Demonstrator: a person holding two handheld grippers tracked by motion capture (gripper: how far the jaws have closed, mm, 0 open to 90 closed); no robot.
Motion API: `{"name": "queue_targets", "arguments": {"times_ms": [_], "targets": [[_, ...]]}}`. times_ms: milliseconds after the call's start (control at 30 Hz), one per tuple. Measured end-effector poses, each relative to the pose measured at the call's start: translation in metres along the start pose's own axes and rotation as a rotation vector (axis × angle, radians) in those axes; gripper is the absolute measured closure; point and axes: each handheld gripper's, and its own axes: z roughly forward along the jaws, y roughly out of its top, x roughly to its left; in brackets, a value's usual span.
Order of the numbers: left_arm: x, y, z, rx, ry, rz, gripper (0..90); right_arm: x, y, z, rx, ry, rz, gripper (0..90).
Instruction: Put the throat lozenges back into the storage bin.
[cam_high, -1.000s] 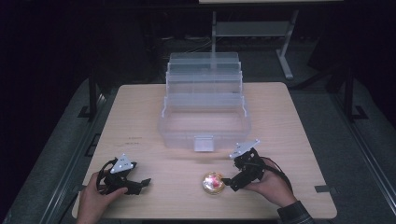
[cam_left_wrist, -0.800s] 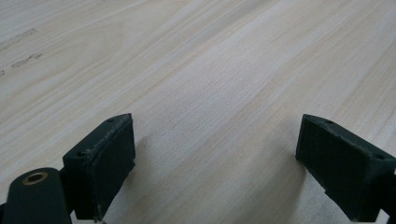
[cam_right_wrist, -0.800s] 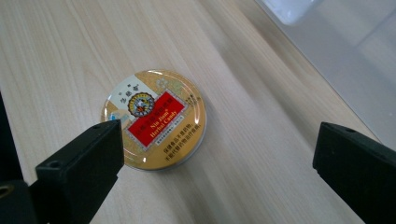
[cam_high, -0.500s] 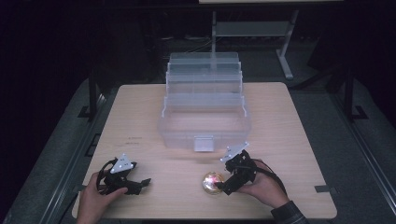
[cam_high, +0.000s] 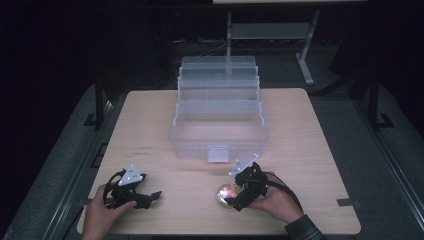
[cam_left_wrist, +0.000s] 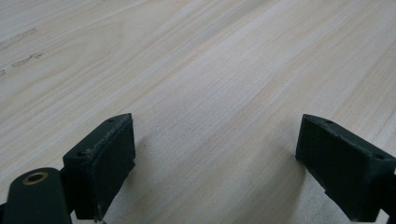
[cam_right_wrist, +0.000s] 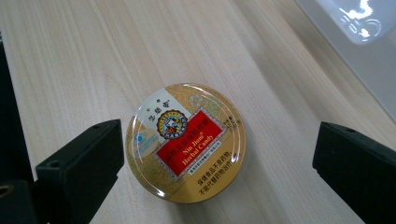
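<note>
Round gold candy tin (cam_right_wrist: 187, 142) flat on my pale wood-grain table (cam_high: 310, 135), my right gripper (cam_right_wrist: 210, 175) spread wide around it, my left gripper (cam_left_wrist: 215, 170) spread over bare wood, clear plastic box (cam_high: 218, 117) behind.

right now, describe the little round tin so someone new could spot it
Start at the clear plastic organiser box mid-table. Come toward the table's near edge to the right gripper; the candy tin lies flat between its open jaws. It is gold with a red label.
</note>
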Motion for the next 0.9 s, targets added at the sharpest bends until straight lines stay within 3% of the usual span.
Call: {"name": "queue_targets", "arguments": {"times_ms": [900], "targets": [[0.0, 0.0, 0.0, 0.003, 0.0, 0.003, 11.1, 0.012, 0.005, 0.027, 0.058, 0.044, -0.043, 4.6]]}}
